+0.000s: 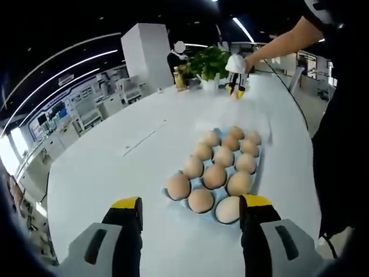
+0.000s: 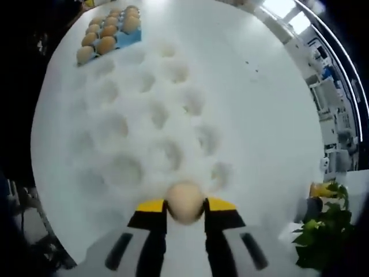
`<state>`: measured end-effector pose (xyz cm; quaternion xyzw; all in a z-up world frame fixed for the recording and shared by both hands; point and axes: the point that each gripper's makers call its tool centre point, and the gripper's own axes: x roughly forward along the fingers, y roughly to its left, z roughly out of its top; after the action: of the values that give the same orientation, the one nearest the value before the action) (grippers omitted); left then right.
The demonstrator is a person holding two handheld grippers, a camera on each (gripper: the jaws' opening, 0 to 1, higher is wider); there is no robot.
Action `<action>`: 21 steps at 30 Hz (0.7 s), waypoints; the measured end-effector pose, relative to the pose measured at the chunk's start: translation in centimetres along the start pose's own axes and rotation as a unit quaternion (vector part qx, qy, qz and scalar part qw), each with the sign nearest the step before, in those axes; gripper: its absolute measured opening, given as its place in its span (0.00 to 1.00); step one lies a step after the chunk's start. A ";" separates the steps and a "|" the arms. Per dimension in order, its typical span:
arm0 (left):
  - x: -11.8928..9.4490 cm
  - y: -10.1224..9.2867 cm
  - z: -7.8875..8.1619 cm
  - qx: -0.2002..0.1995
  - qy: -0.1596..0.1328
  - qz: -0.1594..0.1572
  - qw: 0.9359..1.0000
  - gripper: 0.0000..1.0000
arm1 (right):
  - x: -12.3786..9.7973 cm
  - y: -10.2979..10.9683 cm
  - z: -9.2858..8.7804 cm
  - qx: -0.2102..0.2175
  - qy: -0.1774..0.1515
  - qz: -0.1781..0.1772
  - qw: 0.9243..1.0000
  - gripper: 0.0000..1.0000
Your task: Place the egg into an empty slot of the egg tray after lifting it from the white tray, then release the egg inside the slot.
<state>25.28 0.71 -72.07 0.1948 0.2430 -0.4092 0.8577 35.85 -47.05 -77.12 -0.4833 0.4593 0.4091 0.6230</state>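
White tray (image 2: 144, 121) slots faint; right claw (image 2: 184, 210) grips egg (image 2: 184, 202).

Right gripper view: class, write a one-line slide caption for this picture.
The right tool grips an egg between its jaws above the white tray, with the blue egg tray beyond.

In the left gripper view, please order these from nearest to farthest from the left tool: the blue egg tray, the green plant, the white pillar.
1. Blue egg tray, just ahead of the left tool.
2. Green plant, at the table's far end.
3. White pillar, behind the table, upper left.
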 end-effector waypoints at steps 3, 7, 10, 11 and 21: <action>0.1 0.2 -0.1 0.001 -0.001 0.001 1.000 0.69 | -1.1 0.3 0.2 0.004 -0.008 0.000 1.000 0.25; 0.2 0.1 0.0 0.001 -0.004 -0.003 1.000 0.69 | -1.7 0.7 0.5 -0.004 -0.007 -0.005 1.000 0.25; 0.2 0.1 0.2 0.005 -0.007 -0.002 1.000 0.69 | -1.9 1.3 1.3 -0.012 -0.014 -0.002 1.000 0.25; 0.2 0.1 0.2 0.006 -0.008 -0.001 1.000 0.69 | -1.9 1.4 1.6 -0.012 -0.013 -0.001 1.000 0.25; 0.2 0.0 0.4 0.008 -0.012 -0.002 1.000 0.69 | -1.9 2.2 4.4 -0.035 -0.035 0.011 0.999 0.25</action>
<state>25.46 0.41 -71.87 0.1958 0.2303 -0.4152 0.8581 34.07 -42.43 -75.24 -0.4855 0.4280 0.4480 0.6167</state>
